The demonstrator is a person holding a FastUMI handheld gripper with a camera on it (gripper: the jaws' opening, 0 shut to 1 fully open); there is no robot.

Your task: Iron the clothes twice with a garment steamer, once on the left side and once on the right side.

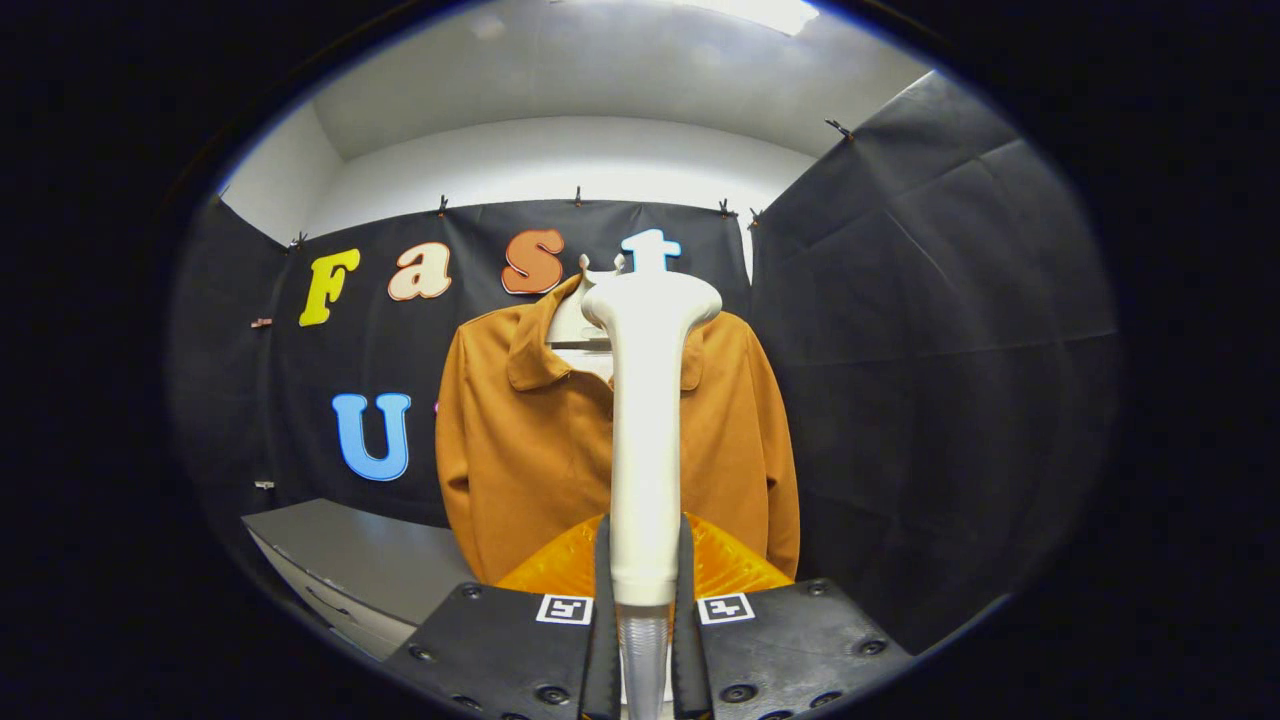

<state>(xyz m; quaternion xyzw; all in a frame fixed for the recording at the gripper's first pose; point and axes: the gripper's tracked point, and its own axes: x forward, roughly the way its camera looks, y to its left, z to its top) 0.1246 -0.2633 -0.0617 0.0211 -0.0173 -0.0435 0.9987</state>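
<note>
Booth: black cloth walls under a white ceiling; a grey tabletop [350,560] sits low at about 8 o'clock from the tongs.
Jacket: a tan collared jacket [520,450] hangs on a pale hanger [570,325] against the back wall, beyond the tongs at 12 o'clock, front facing the camera and collar open.
Jacket handling: soft and limp by the look of it; it would likely swing on the hanger if pushed hard, so light, gliding contact seems wise.
Steamer: a white garment steamer [645,440] stands upright between the fingers, its handle rising to a wider head [652,300] that overlaps the jacket's collar.
Steamer axis: long axis runs 6 to 12 o'clock, head up; the head appears to face forward toward the jacket, though its plate is hidden.
Steamer handling: rigid, smooth plastic, probably a little slippery and top-heavy; low on the handle, where it is held now, looks a sound hold.
Tongs: the tongs [645,640] are clamped on the handle, one black finger [603,600] pressing each side.
Gap: steamer head and jacket look apart, but depth is hard to judge.
</note>
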